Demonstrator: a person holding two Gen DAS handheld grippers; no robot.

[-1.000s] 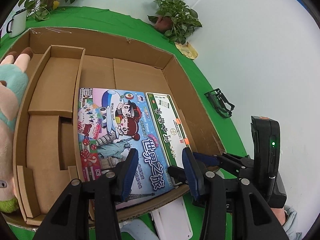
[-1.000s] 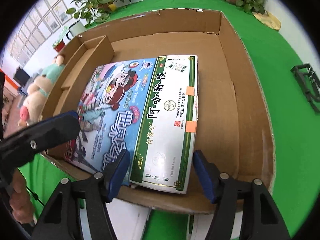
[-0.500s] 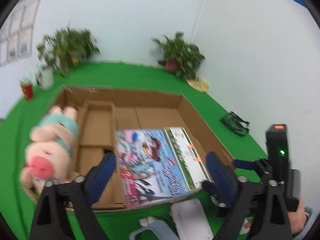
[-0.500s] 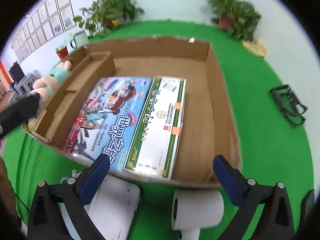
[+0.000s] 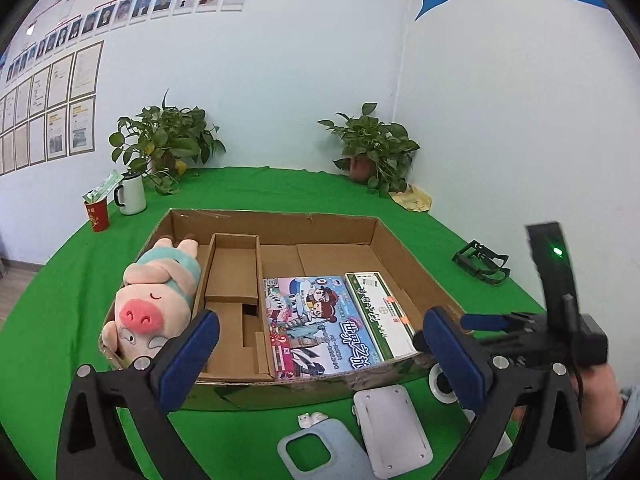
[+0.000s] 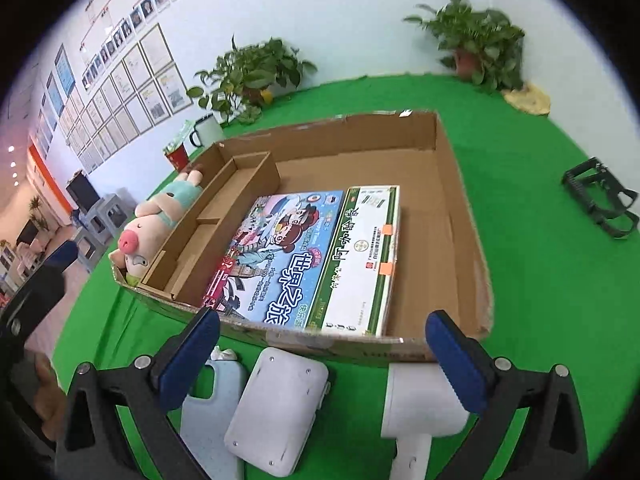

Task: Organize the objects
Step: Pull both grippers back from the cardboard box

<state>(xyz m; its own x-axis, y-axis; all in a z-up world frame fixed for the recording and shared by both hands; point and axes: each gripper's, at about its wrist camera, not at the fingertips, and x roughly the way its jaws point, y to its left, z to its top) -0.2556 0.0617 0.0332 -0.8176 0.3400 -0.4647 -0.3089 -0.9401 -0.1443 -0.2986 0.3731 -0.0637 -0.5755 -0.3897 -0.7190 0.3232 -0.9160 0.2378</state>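
A shallow cardboard box (image 5: pixel 276 228) (image 6: pixel 460 200) lies on the green cloth. Inside it a colourful game box (image 5: pixel 316 316) (image 6: pixel 280 256) and a green-and-white carton (image 5: pixel 380 312) (image 6: pixel 360 256) lie flat side by side. A plush pig (image 5: pixel 156 292) (image 6: pixel 160 216) rests in the left compartment. My left gripper (image 5: pixel 320 360) hangs open above the box's near wall, holding nothing. My right gripper (image 6: pixel 320 360) is open too, over the near wall, empty. In front of the box lie a white case (image 5: pixel 392 428) (image 6: pixel 280 408), a pale blue bottle (image 5: pixel 320 452) (image 6: pixel 212 400) and a white hair dryer (image 6: pixel 420 404).
An inner cardboard divider (image 5: pixel 234 268) splits the box's left part. A black holder (image 5: pixel 480 262) (image 6: pixel 600 200) lies to the right. A white mug (image 5: pixel 130 194) and red cup (image 5: pixel 96 214) stand far left. Two potted plants (image 5: pixel 376 148) stand along the wall.
Both grippers opened wide, let go of the two flat boxes and pulled back and up. The boxes now lie in the cardboard box, and the items in front of it came into view.
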